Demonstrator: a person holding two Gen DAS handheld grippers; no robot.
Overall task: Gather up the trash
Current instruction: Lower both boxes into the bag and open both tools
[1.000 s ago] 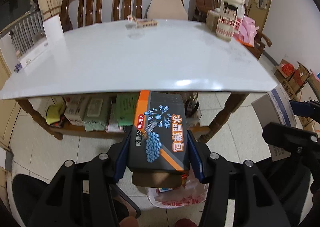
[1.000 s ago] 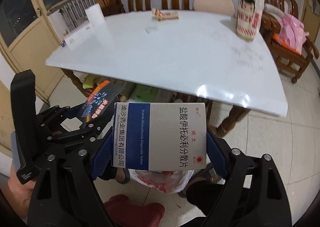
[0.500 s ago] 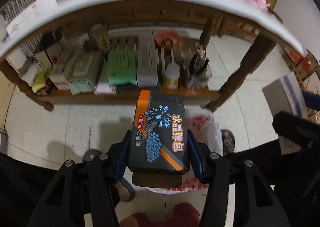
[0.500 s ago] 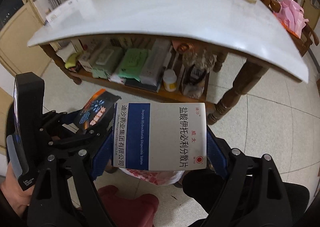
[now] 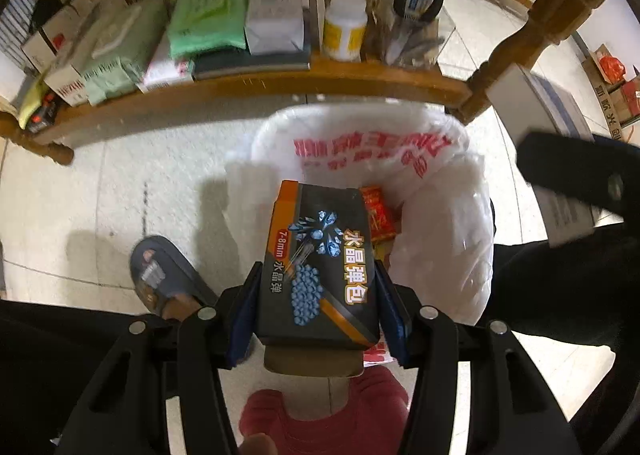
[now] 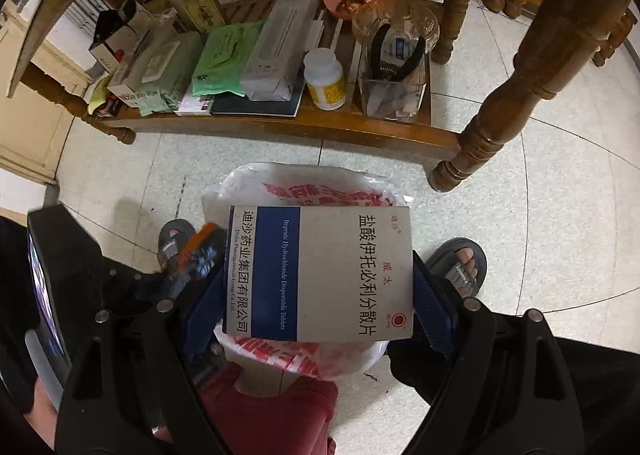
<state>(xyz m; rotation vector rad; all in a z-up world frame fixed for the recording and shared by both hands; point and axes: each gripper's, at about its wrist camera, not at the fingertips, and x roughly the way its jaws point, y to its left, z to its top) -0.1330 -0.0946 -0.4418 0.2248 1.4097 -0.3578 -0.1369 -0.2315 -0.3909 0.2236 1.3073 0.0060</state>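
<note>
The left gripper (image 5: 318, 297) points down and clamps a dark box (image 5: 318, 255) between its blue pads; the box has an orange edge and pictures of blue beads, and reads "7-8mm 水晶弹" and "水晶弹包". Directly beyond it sits a white plastic bag (image 5: 436, 215) with red printing too crumpled to read, its mouth open — a red and yellow packet (image 5: 378, 213) lies inside, just right of the box.

The right gripper (image 6: 318, 295) grips a grey and blue medicine box (image 6: 320, 273) across its width. It reads "盐酸伊托必利分散片", "Itopride Hydrochloride Dispersible Tablets", "迪沙药业集团有限公司" and "Disha Pharmaceutical Group Co.,Ltd", with a red dot at one corner. This box hangs over the same bag (image 6: 304, 185), whose rim shows above and below it. To its left the other gripper and its box (image 6: 196, 259) are blurred.

Ahead of both grippers a wooden shelf (image 6: 280, 123) under the table holds green wipe packs (image 6: 224, 59), a white bottle with a yellow label (image 6: 324, 79) and a clear container (image 6: 392, 91). Slippered feet (image 6: 460, 267) flank the bag.
</note>
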